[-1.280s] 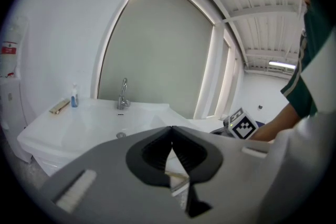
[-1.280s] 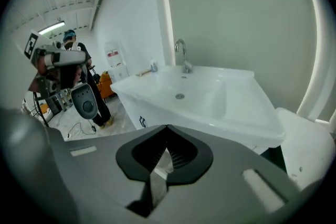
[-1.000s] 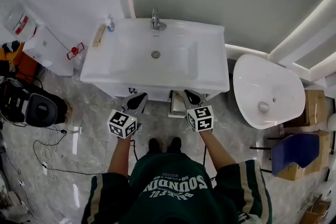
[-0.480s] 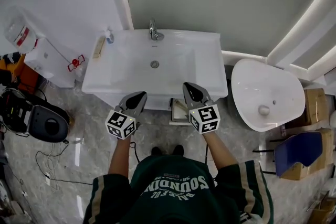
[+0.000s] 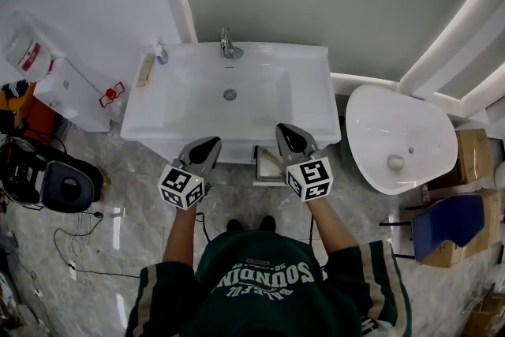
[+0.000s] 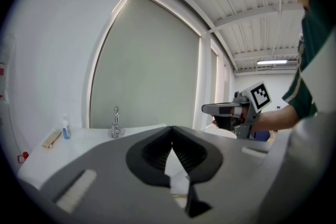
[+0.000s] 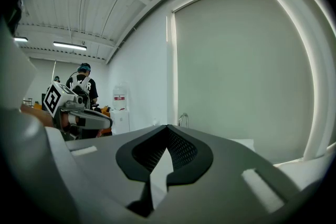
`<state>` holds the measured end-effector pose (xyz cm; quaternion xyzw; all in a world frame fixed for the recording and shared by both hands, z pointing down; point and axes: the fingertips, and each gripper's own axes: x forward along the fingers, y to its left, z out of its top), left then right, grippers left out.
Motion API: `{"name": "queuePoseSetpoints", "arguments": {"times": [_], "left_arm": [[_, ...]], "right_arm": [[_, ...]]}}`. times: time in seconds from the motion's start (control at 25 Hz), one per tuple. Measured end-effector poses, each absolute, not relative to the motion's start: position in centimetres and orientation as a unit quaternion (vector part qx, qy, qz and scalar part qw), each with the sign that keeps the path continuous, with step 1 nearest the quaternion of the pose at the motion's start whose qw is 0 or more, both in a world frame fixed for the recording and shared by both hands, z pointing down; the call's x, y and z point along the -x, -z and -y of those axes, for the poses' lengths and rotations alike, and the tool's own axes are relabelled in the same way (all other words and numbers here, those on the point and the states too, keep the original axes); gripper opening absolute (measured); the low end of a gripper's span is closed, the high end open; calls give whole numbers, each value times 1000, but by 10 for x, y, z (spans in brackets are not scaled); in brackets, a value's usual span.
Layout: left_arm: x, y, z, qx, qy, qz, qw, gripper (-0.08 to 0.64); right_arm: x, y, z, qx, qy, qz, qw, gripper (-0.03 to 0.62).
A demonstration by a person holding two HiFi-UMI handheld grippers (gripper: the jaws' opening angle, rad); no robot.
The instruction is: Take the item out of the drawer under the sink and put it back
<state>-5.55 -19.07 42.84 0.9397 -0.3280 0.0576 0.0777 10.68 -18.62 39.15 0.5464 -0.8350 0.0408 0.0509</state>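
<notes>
A white toilet (image 5: 398,138) is seen right of the right gripper (image 5: 282,130), a water dispenser (image 5: 67,83) left of the left gripper (image 5: 213,143).

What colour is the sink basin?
White; the sink shows best in the head view.

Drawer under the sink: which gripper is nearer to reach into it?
Right, probably. The right gripper hangs just beside the drawer sticking out below the sink; the left gripper is farther off. Both are shut and empty.

2 grippers (image 5: 210,143) (image 5: 282,130), 1 sink (image 5: 185,102), 1 tap (image 5: 227,44), 1 toilet (image 5: 394,126), 1 blue chair (image 5: 442,226)
</notes>
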Motion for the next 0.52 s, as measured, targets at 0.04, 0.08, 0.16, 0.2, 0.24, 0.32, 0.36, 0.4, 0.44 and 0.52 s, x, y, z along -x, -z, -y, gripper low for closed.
{"name": "queuePoseSetpoints", "arguments": {"times": [0.04,0.08,0.16,0.2,0.24,0.32,0.36,0.4,0.44,0.52], "left_arm": [[56,-429,191,-940,-58,328,78,49],[56,-429,191,-940,-58,328,78,49],[56,-430,192,-939,-58,328,80,49],[55,-431,192,-939,-58,328,81,49],[54,-431,192,-940,-58,327,82,49],[53,-432,191,-940,-58,327,83,49],[52,-432,190,-940,-59,326,83,49],[51,-432,190,-940,-59,326,83,49],[49,-433,190,-940,-59,325,83,49],[47,-433,190,-941,-59,324,84,49]], "right_arm": [[-107,-391,186,-546,-41,835,50,2],[-106,-391,186,-546,-41,836,48,2],[-106,-391,186,-545,-41,836,46,2],[-106,-391,187,-545,-41,836,46,2],[-107,-391,187,-545,-41,836,46,2],[-108,-391,186,-544,-42,837,46,2],[-109,-391,185,-544,-42,837,46,2],[-109,-391,185,-544,-42,837,46,2],[-111,-392,184,-544,-43,837,46,2],[-113,-393,184,-544,-43,836,47,2]]}}
